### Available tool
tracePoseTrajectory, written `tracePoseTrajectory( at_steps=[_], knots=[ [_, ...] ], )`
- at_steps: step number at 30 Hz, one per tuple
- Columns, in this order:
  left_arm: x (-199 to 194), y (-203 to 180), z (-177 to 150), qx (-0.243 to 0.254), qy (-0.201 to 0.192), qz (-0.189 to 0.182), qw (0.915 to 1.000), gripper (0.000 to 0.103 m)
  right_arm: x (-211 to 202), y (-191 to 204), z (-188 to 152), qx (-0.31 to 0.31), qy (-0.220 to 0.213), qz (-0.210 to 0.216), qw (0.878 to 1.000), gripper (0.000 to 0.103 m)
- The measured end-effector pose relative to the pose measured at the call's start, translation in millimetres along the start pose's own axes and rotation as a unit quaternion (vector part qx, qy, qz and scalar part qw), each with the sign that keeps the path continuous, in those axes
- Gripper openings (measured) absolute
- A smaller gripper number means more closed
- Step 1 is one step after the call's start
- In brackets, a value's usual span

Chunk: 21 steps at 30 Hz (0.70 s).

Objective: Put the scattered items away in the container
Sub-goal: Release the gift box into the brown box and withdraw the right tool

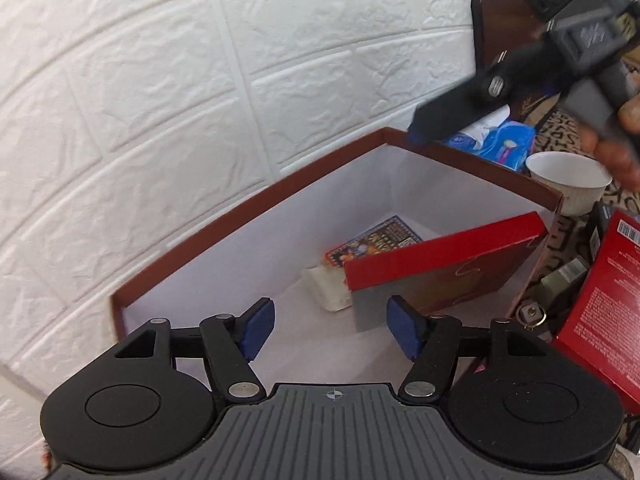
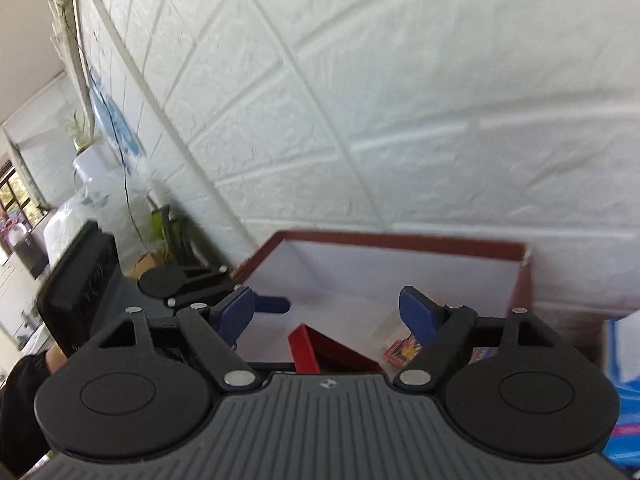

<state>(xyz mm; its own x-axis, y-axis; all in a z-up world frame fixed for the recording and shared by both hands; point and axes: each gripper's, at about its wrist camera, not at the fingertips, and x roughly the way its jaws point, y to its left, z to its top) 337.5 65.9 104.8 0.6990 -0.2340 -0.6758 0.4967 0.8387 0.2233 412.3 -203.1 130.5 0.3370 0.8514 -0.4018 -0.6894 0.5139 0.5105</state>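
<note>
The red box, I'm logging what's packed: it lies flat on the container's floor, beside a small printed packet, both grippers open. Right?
Not quite. The red box leans tilted against the container's wall, as the left wrist view shows. The printed packet sits beside it, and the left gripper and right gripper are open.

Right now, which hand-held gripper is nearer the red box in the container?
Left. The left hand-held gripper hangs open just short of the red box; the right hand-held gripper, also open, sits higher above the container's rim.
</note>
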Motion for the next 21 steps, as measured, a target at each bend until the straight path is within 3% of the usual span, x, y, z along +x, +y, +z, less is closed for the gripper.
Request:
tracePoseTrajectory(
  at_steps=[5, 7, 12, 17, 21],
  knots=[
    [-72, -8, -14, -0.033, -0.055, 0.031, 0.9975, 0.083, -72, 45, -10, 0.001, -0.056, 0.014, 0.998, 0.091],
    [-104, -17, -22, -0.048, -0.083, 0.059, 0.9936, 0.087, -105, 73, -24, -0.002, -0.075, 0.023, 0.997, 0.093],
    [-185, -71, -53, -0.066, -0.138, 0.15, 0.9768, 0.101, -186, 140, -95, -0.018, -0.126, 0.044, 0.991, 0.1],
    [-230, -145, -122, -0.066, -0.131, 0.203, 0.9681, 0.103, -214, 175, -200, 0.059, -0.125, 0.052, 0.989, 0.101],
    [-230, -191, -189, -0.076, -0.091, 0.22, 0.9684, 0.103, -190, 198, -279, 0.097, -0.084, -0.028, 0.991, 0.101]
  ],
)
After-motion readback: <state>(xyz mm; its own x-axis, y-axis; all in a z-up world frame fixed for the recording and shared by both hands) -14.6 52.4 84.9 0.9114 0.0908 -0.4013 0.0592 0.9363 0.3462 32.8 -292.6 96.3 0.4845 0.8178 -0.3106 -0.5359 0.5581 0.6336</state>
